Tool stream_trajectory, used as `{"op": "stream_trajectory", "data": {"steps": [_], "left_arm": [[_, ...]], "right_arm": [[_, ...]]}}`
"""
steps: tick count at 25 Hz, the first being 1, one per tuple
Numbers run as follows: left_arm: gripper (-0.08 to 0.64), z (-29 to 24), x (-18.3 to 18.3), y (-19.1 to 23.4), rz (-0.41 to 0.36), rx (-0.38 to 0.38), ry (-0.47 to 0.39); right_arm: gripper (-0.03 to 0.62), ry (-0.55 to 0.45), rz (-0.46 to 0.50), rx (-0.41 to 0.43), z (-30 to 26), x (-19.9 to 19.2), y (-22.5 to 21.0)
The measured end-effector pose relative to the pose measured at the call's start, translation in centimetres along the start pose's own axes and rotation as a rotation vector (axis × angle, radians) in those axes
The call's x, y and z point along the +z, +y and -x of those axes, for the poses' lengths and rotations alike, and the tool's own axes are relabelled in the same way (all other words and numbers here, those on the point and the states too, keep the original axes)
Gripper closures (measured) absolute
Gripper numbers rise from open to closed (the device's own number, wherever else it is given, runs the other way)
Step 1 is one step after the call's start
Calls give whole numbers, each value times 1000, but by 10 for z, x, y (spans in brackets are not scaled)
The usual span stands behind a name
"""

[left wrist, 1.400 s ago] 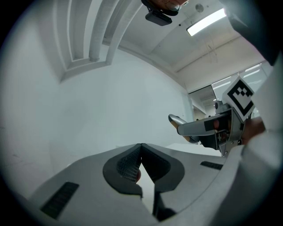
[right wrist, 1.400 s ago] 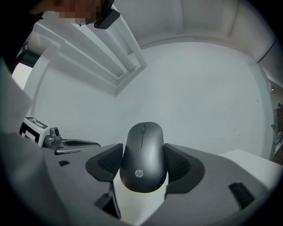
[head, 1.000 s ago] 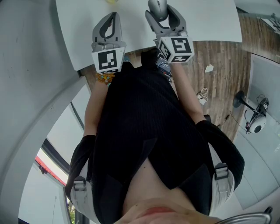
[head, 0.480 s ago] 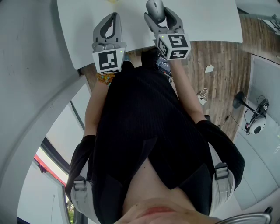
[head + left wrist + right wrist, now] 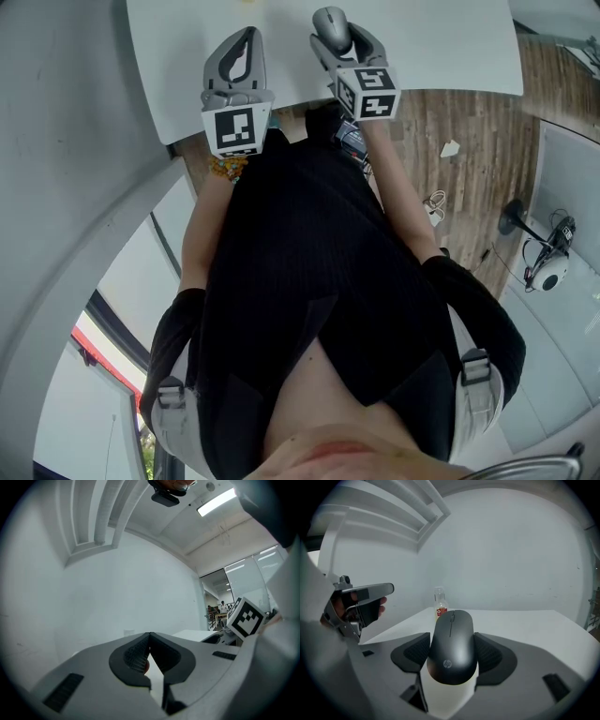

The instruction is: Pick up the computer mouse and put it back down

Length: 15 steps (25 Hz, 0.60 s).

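Note:
A dark grey computer mouse [image 5: 452, 646] sits between the pads of my right gripper [image 5: 453, 654], which is shut on its sides, over the white table [image 5: 525, 625]. In the head view the mouse [image 5: 331, 21] pokes out of the right gripper [image 5: 343, 36] at the top, above the table [image 5: 431, 47]. I cannot tell whether the mouse touches the tabletop. My left gripper [image 5: 244, 42] hovers over the table's near edge, to the left of the right one. Its jaws are shut together with nothing between them [image 5: 150, 656].
A small clear bottle [image 5: 440, 604] with a red label stands on the table beyond the mouse. The left gripper [image 5: 361, 603] shows at the left of the right gripper view. Wooden floor [image 5: 469, 141] with a scrap of paper lies right of the table.
The right gripper has shifted slightly to the left and farther over the table with the mouse in it. The left gripper has hardly moved.

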<state>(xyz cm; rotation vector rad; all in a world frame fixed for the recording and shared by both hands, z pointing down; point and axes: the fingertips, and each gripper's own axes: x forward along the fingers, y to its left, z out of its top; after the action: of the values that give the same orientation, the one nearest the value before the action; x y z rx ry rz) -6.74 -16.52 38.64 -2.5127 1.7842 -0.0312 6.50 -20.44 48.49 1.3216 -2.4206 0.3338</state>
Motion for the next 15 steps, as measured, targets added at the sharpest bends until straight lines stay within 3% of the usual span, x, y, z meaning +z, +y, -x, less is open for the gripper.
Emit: {"op": "stream_trajectory", "data": {"steps": [15], "left_arm": [[557, -3, -5, 4, 16, 9, 8]], "right_arm": [[306, 203, 3, -12, -37, -66, -5]]}}
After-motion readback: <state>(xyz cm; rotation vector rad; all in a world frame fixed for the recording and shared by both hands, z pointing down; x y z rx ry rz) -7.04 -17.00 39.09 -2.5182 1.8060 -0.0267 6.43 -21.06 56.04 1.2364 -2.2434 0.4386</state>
